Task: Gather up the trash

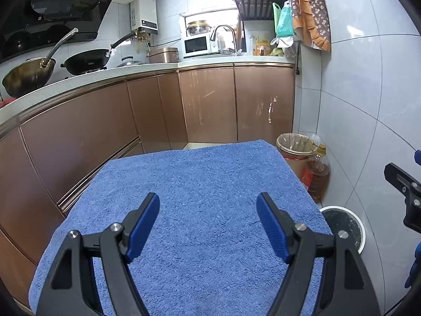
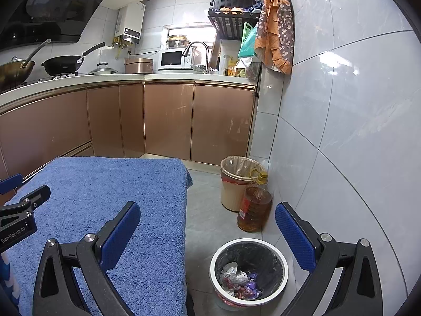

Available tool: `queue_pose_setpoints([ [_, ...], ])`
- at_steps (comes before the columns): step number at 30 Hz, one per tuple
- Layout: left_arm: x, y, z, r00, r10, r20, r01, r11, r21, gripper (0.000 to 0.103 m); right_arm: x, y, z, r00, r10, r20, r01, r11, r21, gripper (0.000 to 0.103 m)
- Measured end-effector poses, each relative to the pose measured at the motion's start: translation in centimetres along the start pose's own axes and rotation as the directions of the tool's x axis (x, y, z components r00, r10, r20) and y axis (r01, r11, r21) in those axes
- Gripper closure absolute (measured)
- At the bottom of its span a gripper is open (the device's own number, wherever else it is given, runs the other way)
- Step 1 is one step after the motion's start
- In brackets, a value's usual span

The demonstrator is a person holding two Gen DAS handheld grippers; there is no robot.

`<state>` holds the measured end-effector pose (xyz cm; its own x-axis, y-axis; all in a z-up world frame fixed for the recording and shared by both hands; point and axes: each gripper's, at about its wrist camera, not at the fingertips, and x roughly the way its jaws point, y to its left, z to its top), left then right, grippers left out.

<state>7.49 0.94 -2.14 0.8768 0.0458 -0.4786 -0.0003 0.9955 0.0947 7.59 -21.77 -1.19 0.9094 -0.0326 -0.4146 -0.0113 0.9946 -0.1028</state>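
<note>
A white bin with a black liner stands on the floor right of the table; crumpled wrappers lie inside it. Its rim shows in the left wrist view. The table is covered by a blue towel, also in the right wrist view, with no trash visible on it. My left gripper is open and empty above the towel. My right gripper is open and empty, hovering over the table's right edge and the bin.
A second bin with a clear liner and a bottle of cooking oil stand by the tiled wall. Copper cabinets with a counter, woks and microwave run behind the table.
</note>
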Motion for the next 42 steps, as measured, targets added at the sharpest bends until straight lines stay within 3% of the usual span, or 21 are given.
queue_pose_setpoints([
  [42,-4.0,2.1,0.5,0.998,0.016,0.065,-0.013,0.999,-0.044,0.028,-3.8,0.3,0.8,0.997,-0.010,0.072,0.011,1.000,-0.006,0.000],
])
